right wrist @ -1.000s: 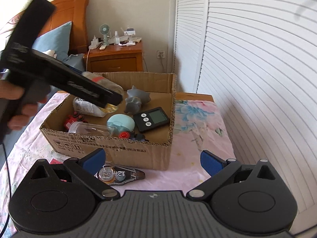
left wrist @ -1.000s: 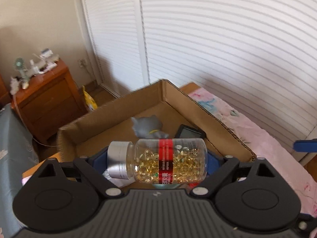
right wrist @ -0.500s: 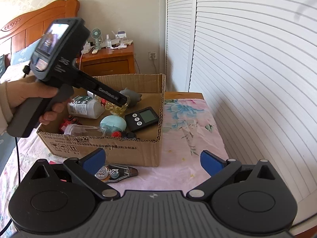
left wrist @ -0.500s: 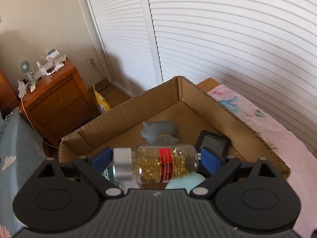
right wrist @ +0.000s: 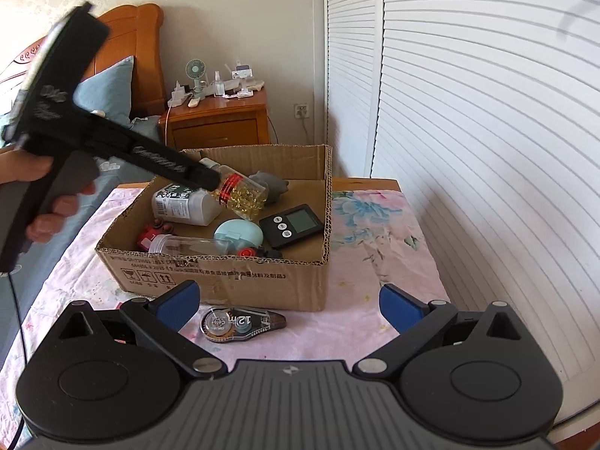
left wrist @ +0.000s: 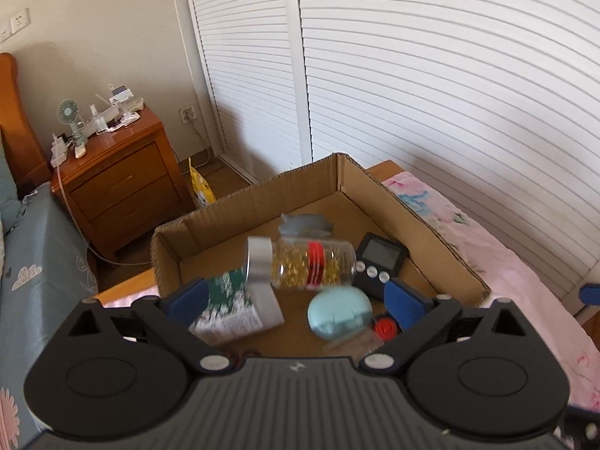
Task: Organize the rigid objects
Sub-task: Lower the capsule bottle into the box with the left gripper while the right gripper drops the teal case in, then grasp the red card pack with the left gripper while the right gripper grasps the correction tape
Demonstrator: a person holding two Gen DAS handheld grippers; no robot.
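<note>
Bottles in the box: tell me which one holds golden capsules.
The clear bottle with the red band, tilted in mid-air off the left gripper. The white bottle with the green label and the clear empty bottle lie flat.

Capsule bottle (left wrist: 313, 265): clear plastic, full of golden softgels, red label band, silver cap; lying tilted and blurred at frame centre, above the carton floor.
Cardboard carton (right wrist: 225, 273): open-topped, brown, printed front wall, mid-frame on the floral bedspread.
White bottle (right wrist: 185, 204): green label, on its side in the carton's back left.
Timer (right wrist: 291, 225): black, grey screen, flat by the right wall.
Teal case (right wrist: 238, 235): rounded, centre front.
Correction tape (right wrist: 242, 323): clear dispenser lying outside, just below the carton's front wall.
</note>
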